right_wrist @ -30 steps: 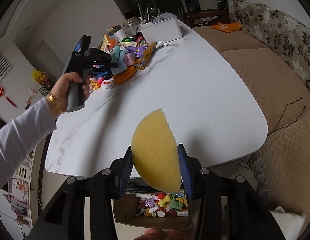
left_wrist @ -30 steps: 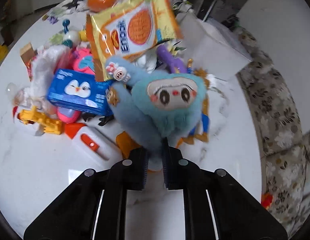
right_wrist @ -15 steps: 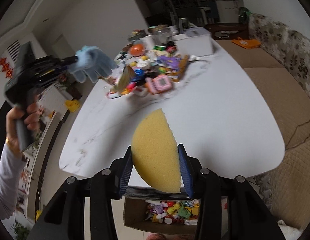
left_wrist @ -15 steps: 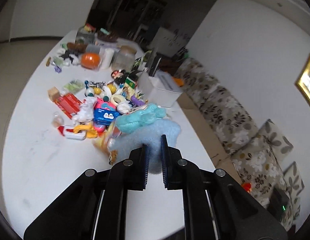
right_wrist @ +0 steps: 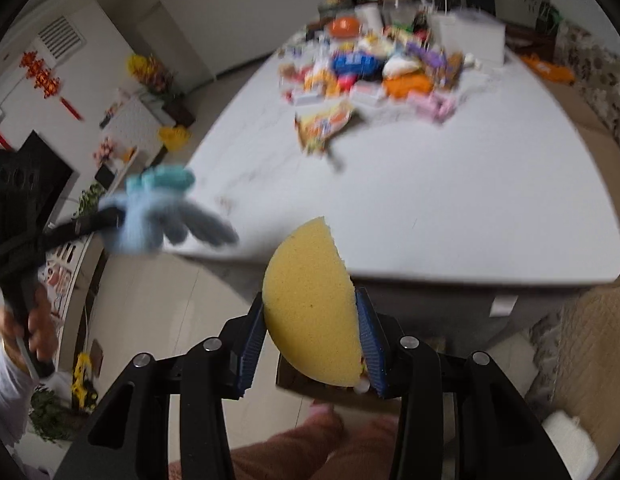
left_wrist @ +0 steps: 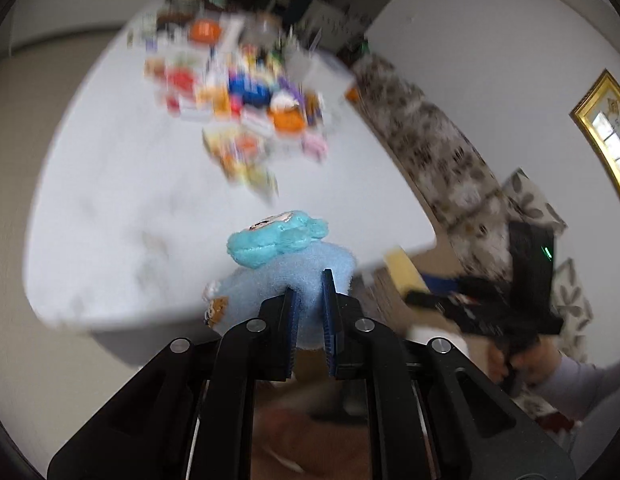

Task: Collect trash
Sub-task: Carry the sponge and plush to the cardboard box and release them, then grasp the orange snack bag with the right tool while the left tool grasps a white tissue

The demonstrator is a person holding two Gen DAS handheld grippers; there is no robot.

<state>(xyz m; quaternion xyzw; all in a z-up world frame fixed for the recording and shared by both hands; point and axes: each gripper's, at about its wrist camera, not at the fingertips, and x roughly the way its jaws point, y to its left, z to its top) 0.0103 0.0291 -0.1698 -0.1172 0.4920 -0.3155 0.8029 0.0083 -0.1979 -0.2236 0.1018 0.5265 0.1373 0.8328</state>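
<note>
My left gripper (left_wrist: 308, 298) is shut on a light blue plush toy (left_wrist: 277, 264) and holds it in the air just off the near edge of the white table (left_wrist: 121, 184). The plush also shows in the right wrist view (right_wrist: 157, 212), hanging left of the table. My right gripper (right_wrist: 310, 312) is shut on a yellow half-round sponge (right_wrist: 310, 308), held below the table's near edge over a cardboard box (right_wrist: 293, 380) that the sponge mostly hides. The sponge shows blurred in the left wrist view (left_wrist: 400, 266).
A pile of toys, packets and boxes (right_wrist: 370, 68) covers the far part of the table, with a white bin (right_wrist: 468, 34) behind it. A flowered sofa (left_wrist: 450, 160) runs along the right side. Both views are motion-blurred.
My left gripper has lifted the plush off the pile and carried it back past the table's near edge, towards the right gripper. The right gripper still holds the sponge.
</note>
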